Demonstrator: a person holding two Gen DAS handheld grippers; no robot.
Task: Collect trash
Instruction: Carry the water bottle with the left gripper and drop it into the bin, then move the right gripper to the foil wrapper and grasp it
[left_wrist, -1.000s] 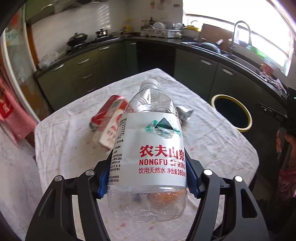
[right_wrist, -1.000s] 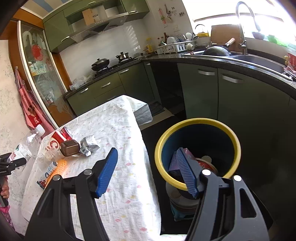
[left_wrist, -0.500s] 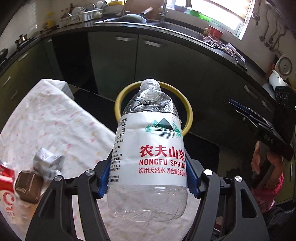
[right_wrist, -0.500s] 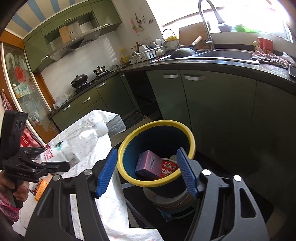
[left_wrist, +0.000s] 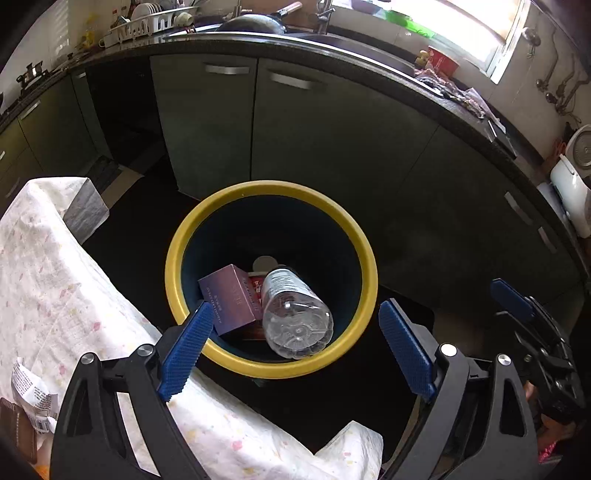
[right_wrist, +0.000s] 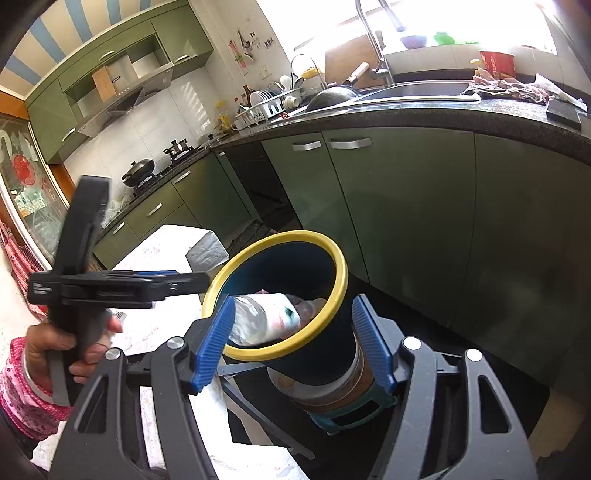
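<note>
A clear plastic water bottle (left_wrist: 293, 315) lies inside the yellow-rimmed dark bin (left_wrist: 364, 254), cap end down, next to a purple box (left_wrist: 231, 299). My left gripper (left_wrist: 293, 345) is open and empty just above the bin's near rim. In the right wrist view the bottle (right_wrist: 267, 319) shows inside the bin (right_wrist: 341, 275), and the left gripper (right_wrist: 147, 282) reaches toward the rim from the left. My right gripper (right_wrist: 293, 341) is open and empty, held close to the bin.
The table with a flowered cloth (left_wrist: 55, 291) stands left of the bin, with a crumpled wrapper (left_wrist: 31, 398) near its edge. Green cabinets (left_wrist: 332, 129) and a dark counter with a sink (right_wrist: 417, 90) run behind the bin.
My left gripper carried the bottle from over the table to over the bin, opened, and the bottle dropped into the bin. My right gripper stayed open and drew back near the bin.
</note>
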